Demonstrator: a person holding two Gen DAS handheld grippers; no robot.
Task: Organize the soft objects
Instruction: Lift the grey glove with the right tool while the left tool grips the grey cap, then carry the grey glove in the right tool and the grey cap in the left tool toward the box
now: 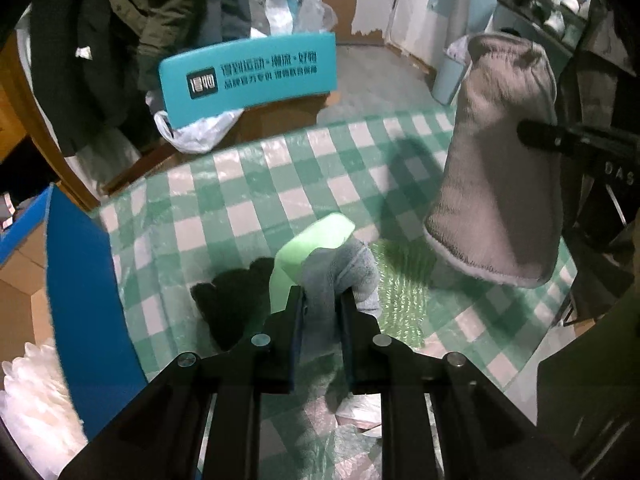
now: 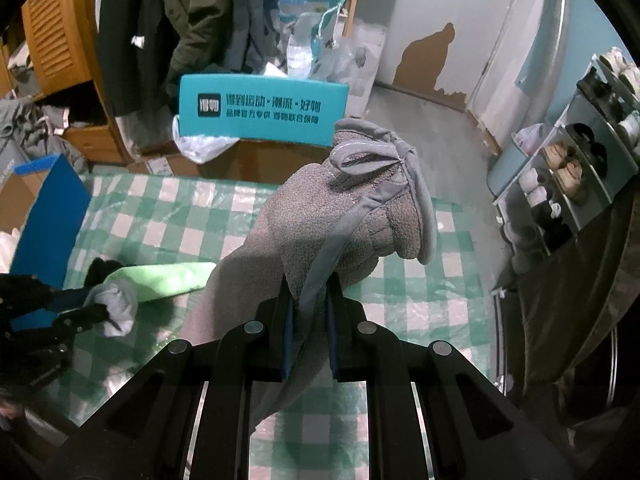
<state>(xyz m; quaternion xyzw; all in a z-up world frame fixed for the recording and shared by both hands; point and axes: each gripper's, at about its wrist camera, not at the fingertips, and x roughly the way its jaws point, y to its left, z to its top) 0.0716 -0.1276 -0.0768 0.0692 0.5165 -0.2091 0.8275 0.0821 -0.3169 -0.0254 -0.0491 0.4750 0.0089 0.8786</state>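
The left claw is pinching a bunched blue-grey cloth, low over the desk with its green checked cover. Just behind that cloth lie a green cloth and a black item, perhaps a glove or sock; the view is too dim to tell. All three crowd together, and whether the blue-grey cloth touches the green one is unclear.

The right claw is pressed together on a grey towel, gripping it by a fold near the trimmed edge. The towel hangs clear above the desk, its lower hem free, well to the right of the small pile.

A blue box flap stands at the desk's left edge, with white stuffing beside it; that box looks like the likely home for these things.

Risks from here: the left grip holds only a lump of cloth, so a quick lift could drag the green cloth along or let the bundle slip out. The towel is held by a thin fold, and its hanging weight could pull it free, or its hem could sweep the pile if it swings left.
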